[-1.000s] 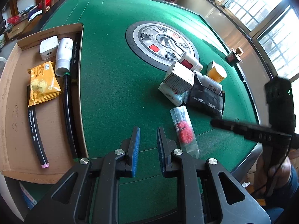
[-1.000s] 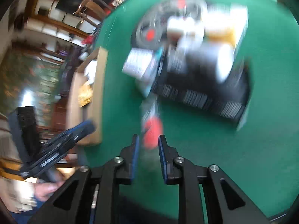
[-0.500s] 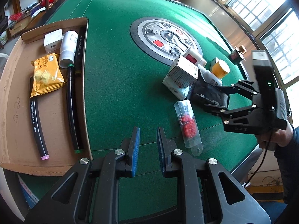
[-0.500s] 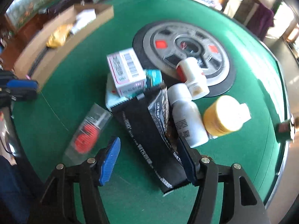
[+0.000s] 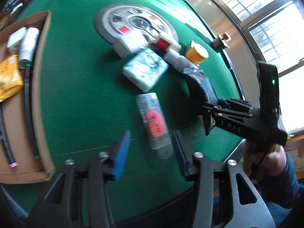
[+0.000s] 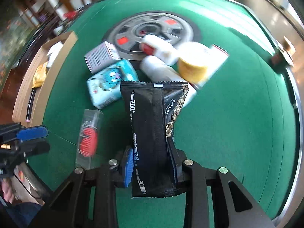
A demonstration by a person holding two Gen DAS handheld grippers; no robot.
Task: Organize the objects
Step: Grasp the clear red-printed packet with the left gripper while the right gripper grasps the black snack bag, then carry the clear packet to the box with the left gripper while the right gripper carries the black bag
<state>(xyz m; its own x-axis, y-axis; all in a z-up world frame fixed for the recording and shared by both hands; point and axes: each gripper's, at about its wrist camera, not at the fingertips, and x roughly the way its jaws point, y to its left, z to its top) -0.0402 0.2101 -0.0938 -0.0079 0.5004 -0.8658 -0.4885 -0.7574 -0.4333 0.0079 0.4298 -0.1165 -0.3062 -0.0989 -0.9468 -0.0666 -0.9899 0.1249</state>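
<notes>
My right gripper [image 6: 151, 163] is shut on a black snack packet [image 6: 150, 125] and holds it above the green table; it also shows in the left wrist view [image 5: 216, 108] with the packet [image 5: 199, 87]. My left gripper [image 5: 151, 148] is open, its jaws on either side of the near end of a clear packet with a red item [image 5: 154, 121], also seen in the right wrist view [image 6: 88, 136]. A light blue tissue pack [image 5: 145, 69], a white box [image 6: 101, 58], white bottles [image 6: 161, 70] and a yellow-capped jar [image 6: 193, 64] lie in a pile.
A cardboard tray [image 5: 40, 87] at the left holds a yellow sachet [image 5: 7, 77], a white tube [image 5: 28, 45], a white box and black pens. A round grey dial [image 5: 136, 24] is set in the table's middle. A small dark bottle [image 5: 221, 40] stands at the far edge.
My right gripper closed on the black packet and lifted it. My left gripper opened and moved forward and right over the clear packet. The white box shifted off the tissue pack.
</notes>
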